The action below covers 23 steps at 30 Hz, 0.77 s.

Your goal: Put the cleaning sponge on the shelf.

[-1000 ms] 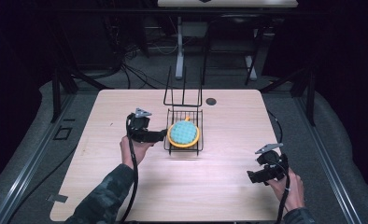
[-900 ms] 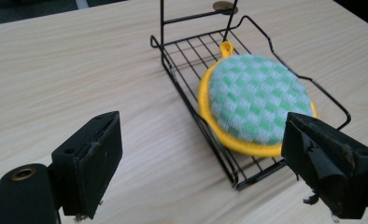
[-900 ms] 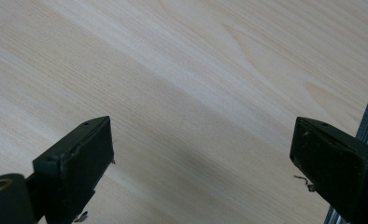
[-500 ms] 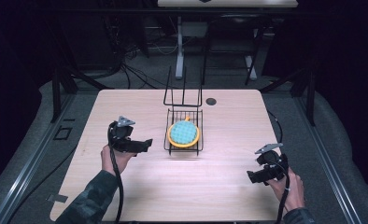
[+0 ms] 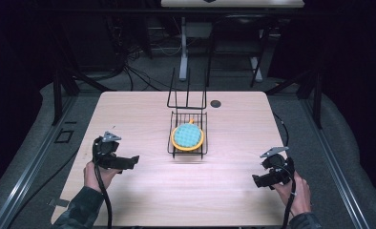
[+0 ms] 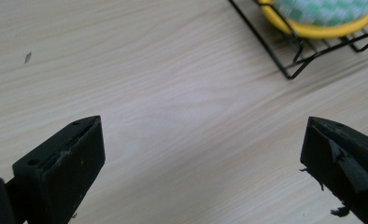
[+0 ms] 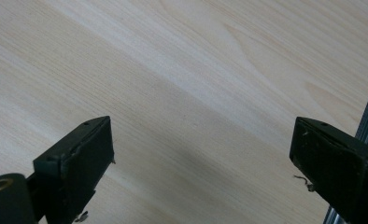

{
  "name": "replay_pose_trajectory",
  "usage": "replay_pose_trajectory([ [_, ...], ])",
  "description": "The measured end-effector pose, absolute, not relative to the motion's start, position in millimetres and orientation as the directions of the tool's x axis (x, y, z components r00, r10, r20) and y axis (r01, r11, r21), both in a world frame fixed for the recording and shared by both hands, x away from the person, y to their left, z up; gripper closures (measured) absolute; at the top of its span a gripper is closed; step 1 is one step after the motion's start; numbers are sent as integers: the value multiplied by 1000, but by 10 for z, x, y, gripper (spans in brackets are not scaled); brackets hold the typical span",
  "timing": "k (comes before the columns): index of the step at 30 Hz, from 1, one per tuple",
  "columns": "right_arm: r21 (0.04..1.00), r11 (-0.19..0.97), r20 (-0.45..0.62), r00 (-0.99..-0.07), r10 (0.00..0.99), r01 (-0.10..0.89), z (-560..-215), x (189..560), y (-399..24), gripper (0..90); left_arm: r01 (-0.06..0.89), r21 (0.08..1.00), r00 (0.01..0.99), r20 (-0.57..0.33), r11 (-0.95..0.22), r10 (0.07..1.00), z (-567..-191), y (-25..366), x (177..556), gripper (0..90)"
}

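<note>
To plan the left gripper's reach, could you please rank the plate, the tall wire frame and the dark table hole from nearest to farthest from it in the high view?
From the left gripper:
1. Plate, in the wire basket at table centre.
2. Tall wire frame, behind the basket.
3. Table hole, far edge, right of the frame.

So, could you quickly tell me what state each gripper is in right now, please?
Left gripper: open, jaws just opening, nothing between them.
Right gripper: open, holding nothing.
</note>
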State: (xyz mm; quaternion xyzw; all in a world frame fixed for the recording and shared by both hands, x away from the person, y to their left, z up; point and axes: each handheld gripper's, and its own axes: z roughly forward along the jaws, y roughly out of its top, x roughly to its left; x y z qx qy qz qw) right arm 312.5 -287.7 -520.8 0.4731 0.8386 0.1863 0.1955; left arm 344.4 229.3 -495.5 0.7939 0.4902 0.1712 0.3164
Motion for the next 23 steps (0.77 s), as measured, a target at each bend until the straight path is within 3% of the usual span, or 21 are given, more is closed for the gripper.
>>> replay_pose_trajectory([
  [10,494,488,-152,-481,863,719,-5221,3124,-2876,60,712,622,428,-17,-326,903,-5253,2531,3325,0],
  [23,497,495,-153,-490,858,712,-5244,3129,-2875,64,728,602,429,-26,-329,903,-5338,2648,3421,0],
])
